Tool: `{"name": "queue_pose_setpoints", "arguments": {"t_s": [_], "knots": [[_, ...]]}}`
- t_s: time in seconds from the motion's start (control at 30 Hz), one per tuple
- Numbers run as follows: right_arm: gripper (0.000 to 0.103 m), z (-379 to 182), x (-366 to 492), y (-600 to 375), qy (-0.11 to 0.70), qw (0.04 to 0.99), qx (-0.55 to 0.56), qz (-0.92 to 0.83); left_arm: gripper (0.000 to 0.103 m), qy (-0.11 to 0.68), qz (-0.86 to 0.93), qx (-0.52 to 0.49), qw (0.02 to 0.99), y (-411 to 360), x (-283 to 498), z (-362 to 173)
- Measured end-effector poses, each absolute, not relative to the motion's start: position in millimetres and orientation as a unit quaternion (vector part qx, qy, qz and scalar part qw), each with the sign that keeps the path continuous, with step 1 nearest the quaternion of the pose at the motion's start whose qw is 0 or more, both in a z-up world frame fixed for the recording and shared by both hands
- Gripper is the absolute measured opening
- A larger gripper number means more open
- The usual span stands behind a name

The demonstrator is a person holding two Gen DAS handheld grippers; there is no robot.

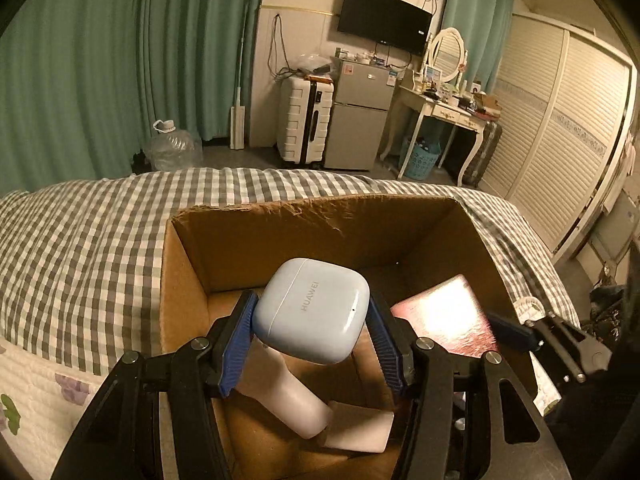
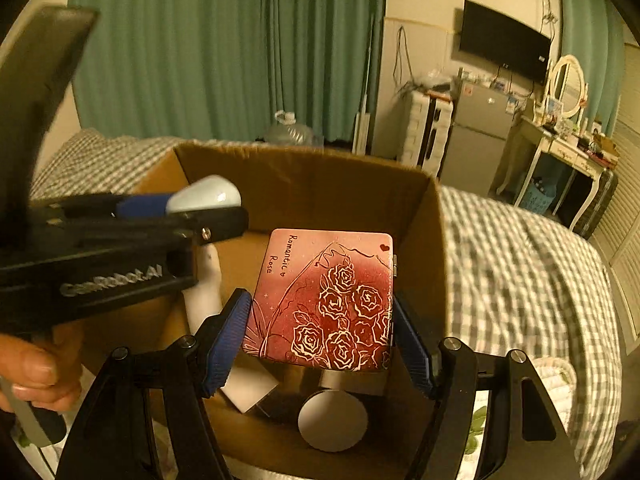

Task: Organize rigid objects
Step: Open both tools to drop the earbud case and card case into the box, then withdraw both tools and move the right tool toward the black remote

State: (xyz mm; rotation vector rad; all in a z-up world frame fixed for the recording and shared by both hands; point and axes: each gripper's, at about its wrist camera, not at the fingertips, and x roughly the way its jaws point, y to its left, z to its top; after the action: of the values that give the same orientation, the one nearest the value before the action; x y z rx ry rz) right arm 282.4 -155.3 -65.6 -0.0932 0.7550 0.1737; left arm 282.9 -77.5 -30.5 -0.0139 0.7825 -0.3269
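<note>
My left gripper (image 1: pixel 312 320) is shut on a pale blue Huawei earbud case (image 1: pixel 314 312) and holds it above the open cardboard box (image 1: pixel 320 216). My right gripper (image 2: pixel 320 328) is shut on a red tin with a rose print (image 2: pixel 328 300) and holds it over the same box (image 2: pixel 304 168). The tin also shows in the left wrist view (image 1: pixel 444 316), glaring under light. The left gripper with the case (image 2: pixel 204 198) shows at the left of the right wrist view. In the box lie a white bottle (image 1: pixel 288 392), a white block (image 1: pixel 360 428) and a round grey lid (image 2: pixel 332 420).
The box stands on a bed with a grey checked cover (image 1: pixel 80 240). Behind the bed are green curtains (image 1: pixel 120 60), a water jug (image 1: pixel 172 148), a white suitcase (image 1: pixel 304 120), a small fridge (image 1: pixel 360 120), a dressing table (image 1: pixel 444 108) and a wardrobe (image 1: pixel 560 140).
</note>
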Motion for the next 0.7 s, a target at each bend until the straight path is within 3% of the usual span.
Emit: {"name": "queue_pose_setpoints", "arguments": {"t_s": [0.37,0.7], "knots": [[0.071,-48,269,-161,0.348,0.934,-0.038,0.067,0.059,0.357,-0.137,-0.029,0.924,-64,276,-6],[0.079,21,226,-168,0.284,0.957,-0.032,0.049,0.059,0.302,-0.118,-0.031,0.945,-55,236,63]]}}
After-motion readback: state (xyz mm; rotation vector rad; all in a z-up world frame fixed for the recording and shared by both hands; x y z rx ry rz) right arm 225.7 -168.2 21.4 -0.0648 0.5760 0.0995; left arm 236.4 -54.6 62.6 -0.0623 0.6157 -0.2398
